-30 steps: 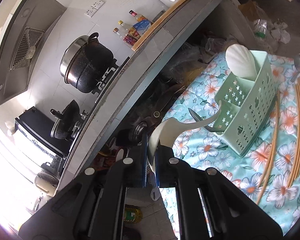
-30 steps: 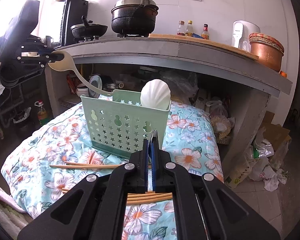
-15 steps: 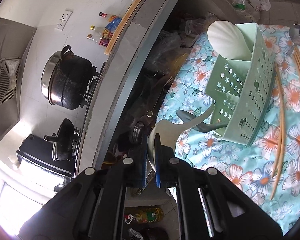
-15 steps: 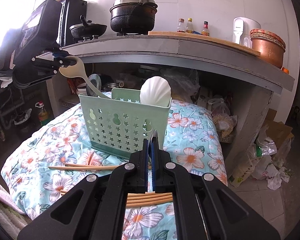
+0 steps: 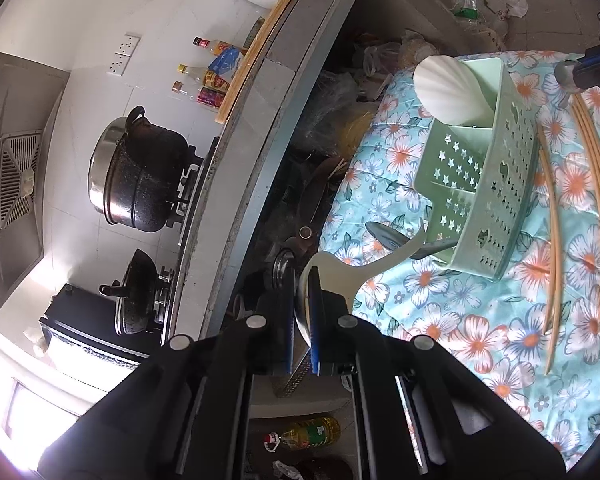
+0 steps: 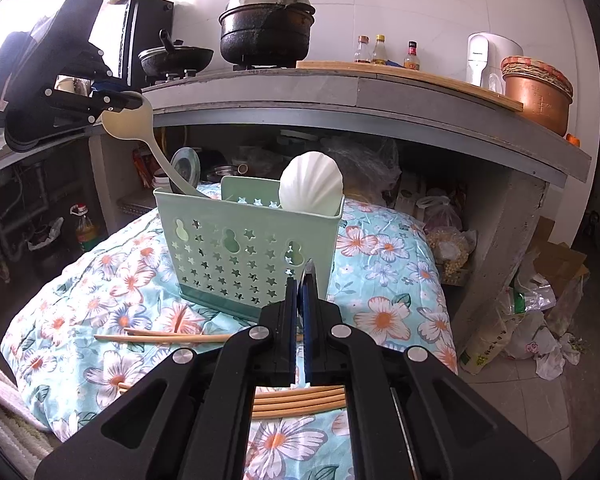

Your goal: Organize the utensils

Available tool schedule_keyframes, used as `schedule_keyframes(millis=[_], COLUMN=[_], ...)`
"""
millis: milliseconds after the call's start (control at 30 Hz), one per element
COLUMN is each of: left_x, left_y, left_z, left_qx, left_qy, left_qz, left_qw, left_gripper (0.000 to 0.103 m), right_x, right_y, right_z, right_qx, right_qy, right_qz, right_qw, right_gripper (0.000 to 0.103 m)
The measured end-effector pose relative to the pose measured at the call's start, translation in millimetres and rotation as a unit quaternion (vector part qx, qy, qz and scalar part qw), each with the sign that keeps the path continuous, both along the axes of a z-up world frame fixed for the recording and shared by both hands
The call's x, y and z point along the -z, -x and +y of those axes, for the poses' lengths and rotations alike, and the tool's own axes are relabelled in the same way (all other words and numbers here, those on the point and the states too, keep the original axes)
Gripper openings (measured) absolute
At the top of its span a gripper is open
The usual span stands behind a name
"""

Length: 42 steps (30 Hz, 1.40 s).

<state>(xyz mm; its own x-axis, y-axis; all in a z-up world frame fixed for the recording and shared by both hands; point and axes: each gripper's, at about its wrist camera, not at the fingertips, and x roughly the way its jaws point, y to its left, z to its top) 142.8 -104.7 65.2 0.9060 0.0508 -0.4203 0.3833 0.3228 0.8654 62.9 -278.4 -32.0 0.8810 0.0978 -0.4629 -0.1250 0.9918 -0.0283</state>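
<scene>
A mint-green caddy (image 5: pixel 496 184) (image 6: pixel 240 248) stands on the floral cloth (image 6: pixel 384 280). A white shell-shaped scoop (image 5: pixel 444 88) (image 6: pixel 312 184) sticks out of one end. My left gripper (image 5: pixel 302 276) (image 6: pixel 116 102) is shut on the bowl of a cream ladle (image 5: pixel 340 276) (image 6: pixel 128 124), whose handle slants down into the caddy's other end. A dark grey spoon (image 5: pixel 384 236) juts out at that same end. My right gripper (image 6: pixel 302 276) (image 5: pixel 592 74) hangs in front of the caddy, shut on a thin metal utensil (image 5: pixel 566 74), seemingly a spoon. Several chopsticks (image 5: pixel 552 240) (image 6: pixel 160 336) lie on the cloth.
Behind the cloth runs a grey counter (image 6: pixel 360 88) with a black pot (image 6: pixel 266 28), a wok (image 6: pixel 176 56), bottles, a white kettle (image 6: pixel 488 56) and a copper cooker (image 6: pixel 536 96). Pans and bags crowd the space under it. Plastic bags (image 6: pixel 540 320) lie on the floor to the right.
My left gripper has rolled and shifted a little with the ladle still in it, its handle staying at the caddy's end. The right gripper has not moved.
</scene>
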Motion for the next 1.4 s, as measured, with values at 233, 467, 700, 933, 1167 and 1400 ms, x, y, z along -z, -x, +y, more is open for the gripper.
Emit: schedule_keyframes(millis=[233, 467, 700, 933, 1167, 1400], left_x=[-1.6, -7.8, -11.8, -2.8, 5.5, -2.9], left_y=[3.3, 9.5, 13.0, 7.3, -15.4, -47.0], left_z=[-0.5, -0.2, -3.9, -7.0, -9.0, -3.5], left_qx=[0.008, 0.009, 0.019, 0.019, 0.005, -0.011], left_qy=[-0.002, 0.008, 0.021, 0.020, 0.059, 0.203], left_qz=[0.004, 0.008, 0.017, 0.026, 0.060, 0.113], left_qw=[1.0000, 0.9999, 0.9994, 0.9993, 0.9965, 0.9724], left_gripper=[0.006, 0.006, 0.006, 0.006, 0.006, 0.009], right_x=[0.2, 0.4, 1.3, 1.4, 2.5, 1.9], right_y=[-1.6, -2.2, -3.3, -4.3, -4.1, -5.4], right_z=[-0.3, -0.8, -2.6, -3.8, -4.3, -3.3], right_qx=[0.001, 0.001, 0.003, 0.003, 0.005, 0.004], right_qy=[-0.001, -0.001, -0.001, 0.000, -0.001, 0.002], right_qz=[0.000, 0.000, 0.001, 0.002, 0.002, 0.005], right_qw=[1.000, 1.000, 1.000, 1.000, 1.000, 1.000], right_gripper=[0.003, 0.003, 0.003, 0.003, 0.003, 0.003])
